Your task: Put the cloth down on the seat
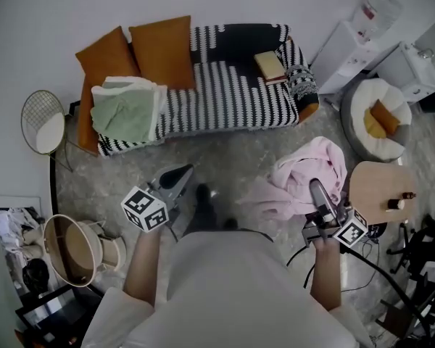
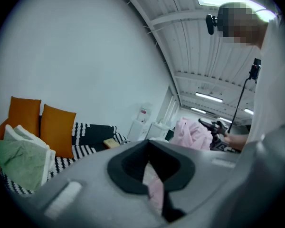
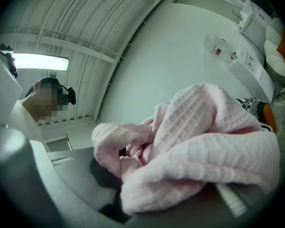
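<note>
Gripping the bunched pink cloth, the right gripper holds it over the floor, short of the striped sofa seat. The left gripper has its jaws pinched together, well apart from the cloth.

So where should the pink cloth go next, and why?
Probably carry the pink cloth forward, toward the striped sofa seat: the right gripper holds it bunched over the floor, short of that seat.
</note>
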Tool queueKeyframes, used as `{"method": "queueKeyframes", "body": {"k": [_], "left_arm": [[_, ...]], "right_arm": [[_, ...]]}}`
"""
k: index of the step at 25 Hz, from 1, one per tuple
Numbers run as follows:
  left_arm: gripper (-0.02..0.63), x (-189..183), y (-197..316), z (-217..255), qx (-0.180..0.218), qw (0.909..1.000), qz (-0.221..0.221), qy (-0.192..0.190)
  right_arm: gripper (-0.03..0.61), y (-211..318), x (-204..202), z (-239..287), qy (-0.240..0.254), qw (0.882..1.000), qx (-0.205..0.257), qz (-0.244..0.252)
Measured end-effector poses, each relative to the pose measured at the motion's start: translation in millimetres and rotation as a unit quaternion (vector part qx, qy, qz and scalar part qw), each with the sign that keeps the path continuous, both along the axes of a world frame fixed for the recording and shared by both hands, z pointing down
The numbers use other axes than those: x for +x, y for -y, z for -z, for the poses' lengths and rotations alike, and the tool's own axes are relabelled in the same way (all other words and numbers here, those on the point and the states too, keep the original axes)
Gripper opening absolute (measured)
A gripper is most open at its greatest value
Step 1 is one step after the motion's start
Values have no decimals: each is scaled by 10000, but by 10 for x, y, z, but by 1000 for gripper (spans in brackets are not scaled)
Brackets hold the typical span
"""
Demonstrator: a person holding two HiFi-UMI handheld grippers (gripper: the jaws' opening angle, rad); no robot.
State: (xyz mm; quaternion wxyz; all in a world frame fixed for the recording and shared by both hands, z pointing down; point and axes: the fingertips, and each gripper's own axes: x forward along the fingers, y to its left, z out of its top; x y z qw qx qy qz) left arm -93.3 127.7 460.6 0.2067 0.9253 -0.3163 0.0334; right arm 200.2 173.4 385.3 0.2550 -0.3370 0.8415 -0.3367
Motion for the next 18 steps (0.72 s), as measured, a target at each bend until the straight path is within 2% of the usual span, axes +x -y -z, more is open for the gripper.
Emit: {"method": "queueKeyframes", "body": {"k": [18], "left_arm": [[0, -488, 1340, 41, -64, 9980, -627, -39]], "right_arm": [[78, 1131, -793, 96, 85, 9996, -3, -271]]}}
